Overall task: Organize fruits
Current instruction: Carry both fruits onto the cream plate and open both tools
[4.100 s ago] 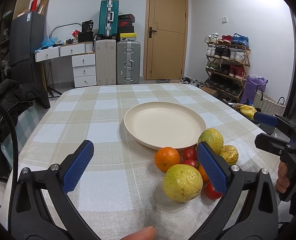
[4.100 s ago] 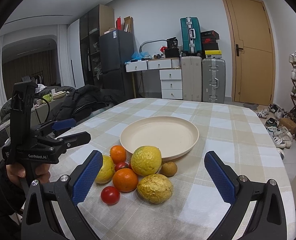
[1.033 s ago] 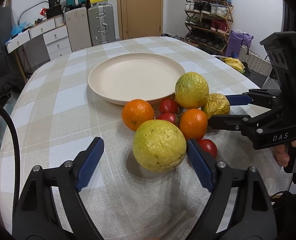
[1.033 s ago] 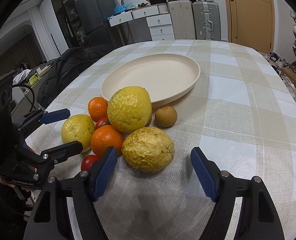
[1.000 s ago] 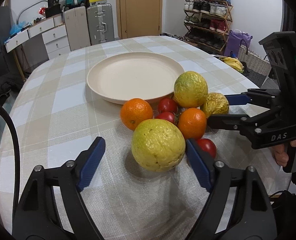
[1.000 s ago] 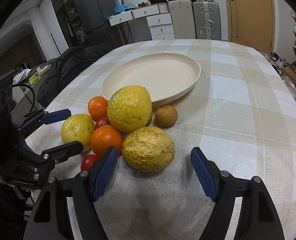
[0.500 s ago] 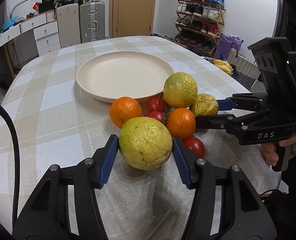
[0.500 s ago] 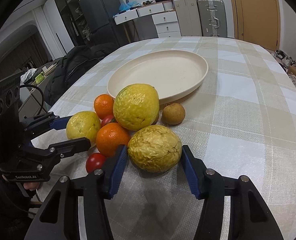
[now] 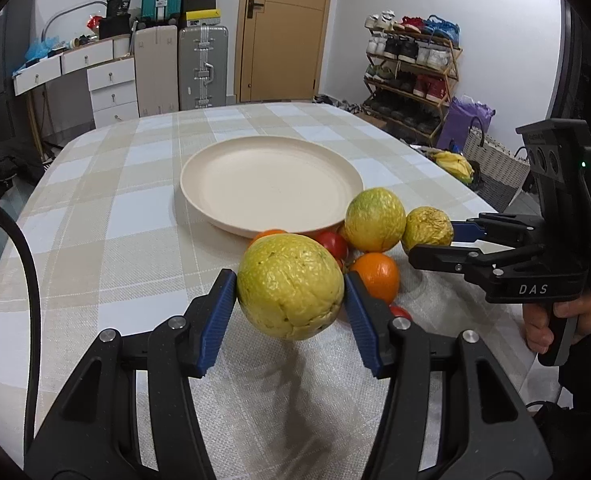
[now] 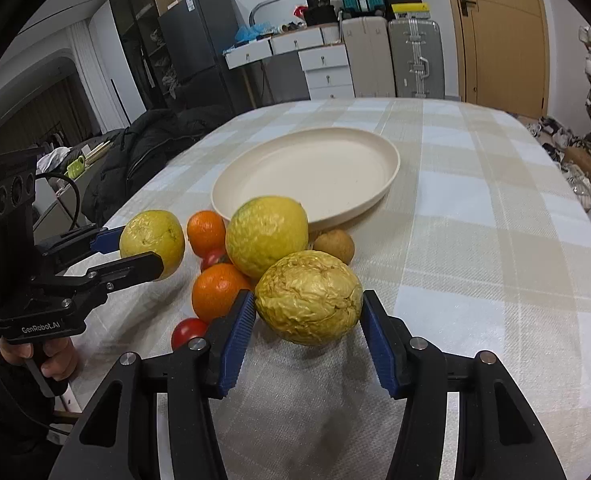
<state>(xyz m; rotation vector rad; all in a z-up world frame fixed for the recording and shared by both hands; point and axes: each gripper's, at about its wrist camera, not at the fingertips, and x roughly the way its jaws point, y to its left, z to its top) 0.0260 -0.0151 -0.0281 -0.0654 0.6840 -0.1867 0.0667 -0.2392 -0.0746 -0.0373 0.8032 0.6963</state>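
Note:
My left gripper is shut on a big yellow-green citrus and holds it just above the cloth; it also shows in the right wrist view. My right gripper is shut on a wrinkled yellow fruit, lifted slightly; this fruit also shows in the left wrist view. A cream plate lies empty behind the fruit pile. Another yellow-green citrus, two oranges, red tomatoes and a small brown fruit remain on the cloth.
The table has a beige checked cloth. A dark coat hangs over a chair at the table's left edge. Suitcases, drawers, a door and a shoe rack stand beyond the table.
Both grippers closed on their fruits half a second ago; now both fruits are raised a little off the cloth and the views tilt up toward the plate.

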